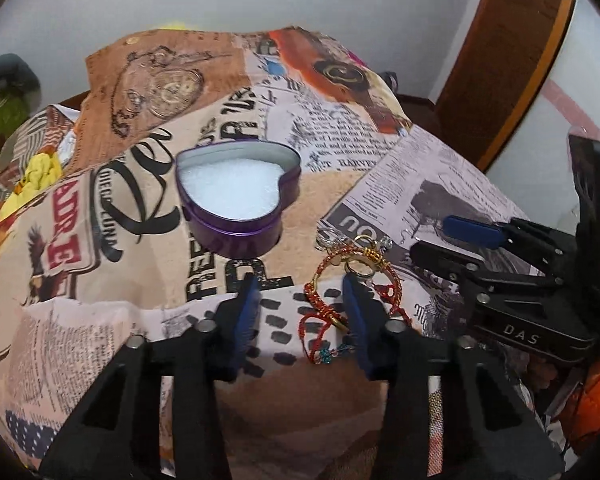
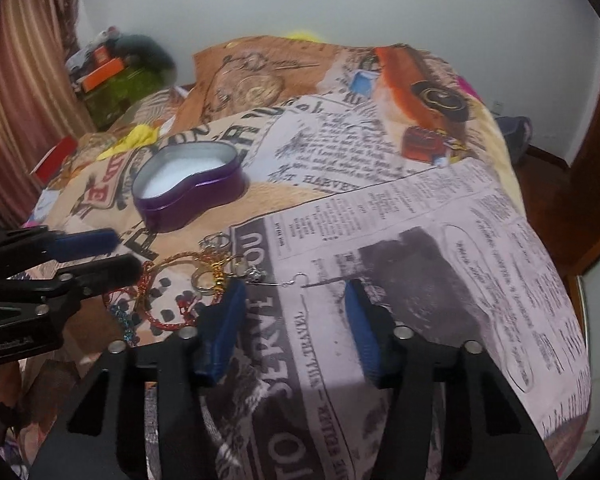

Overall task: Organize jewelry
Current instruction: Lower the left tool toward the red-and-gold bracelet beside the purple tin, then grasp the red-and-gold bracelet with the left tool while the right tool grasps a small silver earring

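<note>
An open purple heart-shaped tin (image 1: 236, 190) with white padding inside sits on the printed bedcover; it also shows in the right wrist view (image 2: 188, 186). A heap of jewelry (image 1: 352, 276) lies in front of it: red-and-gold bangles, gold rings, silver pieces; the heap also shows in the right wrist view (image 2: 196, 280), with a silver hook earring (image 2: 292, 280) beside it. My left gripper (image 1: 300, 288) is open, low over the cover, its right finger at the bangles. My right gripper (image 2: 296, 292) is open and empty, just right of the heap.
The bedcover (image 1: 100, 240) with newspaper and clock prints drapes over a rounded bed. A brown wooden door (image 1: 512, 60) stands at the right. Boxes and clutter (image 2: 108, 76) sit by the curtain (image 2: 16, 112) at the far left. A white wall lies behind.
</note>
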Demonstrator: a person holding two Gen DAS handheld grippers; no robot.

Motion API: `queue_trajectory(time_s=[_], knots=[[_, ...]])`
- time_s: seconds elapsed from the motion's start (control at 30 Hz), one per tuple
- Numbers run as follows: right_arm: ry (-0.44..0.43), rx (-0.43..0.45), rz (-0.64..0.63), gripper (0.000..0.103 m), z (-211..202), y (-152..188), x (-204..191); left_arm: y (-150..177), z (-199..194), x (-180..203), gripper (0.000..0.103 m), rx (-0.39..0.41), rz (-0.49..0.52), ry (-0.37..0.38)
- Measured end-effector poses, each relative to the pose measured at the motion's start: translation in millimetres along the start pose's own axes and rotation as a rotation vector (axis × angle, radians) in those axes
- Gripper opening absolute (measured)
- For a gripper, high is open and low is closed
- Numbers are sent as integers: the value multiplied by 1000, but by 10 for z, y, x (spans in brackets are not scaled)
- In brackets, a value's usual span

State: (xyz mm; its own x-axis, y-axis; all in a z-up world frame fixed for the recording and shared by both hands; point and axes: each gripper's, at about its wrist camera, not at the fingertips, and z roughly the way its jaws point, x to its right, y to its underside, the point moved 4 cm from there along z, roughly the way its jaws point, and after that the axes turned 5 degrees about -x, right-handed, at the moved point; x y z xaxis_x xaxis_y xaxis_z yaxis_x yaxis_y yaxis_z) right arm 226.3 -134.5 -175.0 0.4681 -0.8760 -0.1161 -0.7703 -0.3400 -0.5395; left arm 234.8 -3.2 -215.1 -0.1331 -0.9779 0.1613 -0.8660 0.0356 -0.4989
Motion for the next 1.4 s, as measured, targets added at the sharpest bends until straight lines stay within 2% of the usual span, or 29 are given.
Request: queue_trajectory(time_s=[0.17,0.33,0.4,0.6,0.87,1.4], knots=[[-53,-11,-23,36,53,-41,-68,-4,107,33,33,-31,17,10],[-93,-35,-38,27,152,-70,-109,8,182,30,16,-47,13,34],[-103,-48,-45,19,194,-76,-118,6,191,24,13,-45,13,37],[-106,-54,-73,14,226,-98,-164,11,210,44,6,-32,25,28],[-64,-57,-134,9,260,-108,-247,4,138,24,5,2,22,19],[-54,28,-61,9,-191,-143,-213,-46,-359,-49,5,113,-5,-13]])
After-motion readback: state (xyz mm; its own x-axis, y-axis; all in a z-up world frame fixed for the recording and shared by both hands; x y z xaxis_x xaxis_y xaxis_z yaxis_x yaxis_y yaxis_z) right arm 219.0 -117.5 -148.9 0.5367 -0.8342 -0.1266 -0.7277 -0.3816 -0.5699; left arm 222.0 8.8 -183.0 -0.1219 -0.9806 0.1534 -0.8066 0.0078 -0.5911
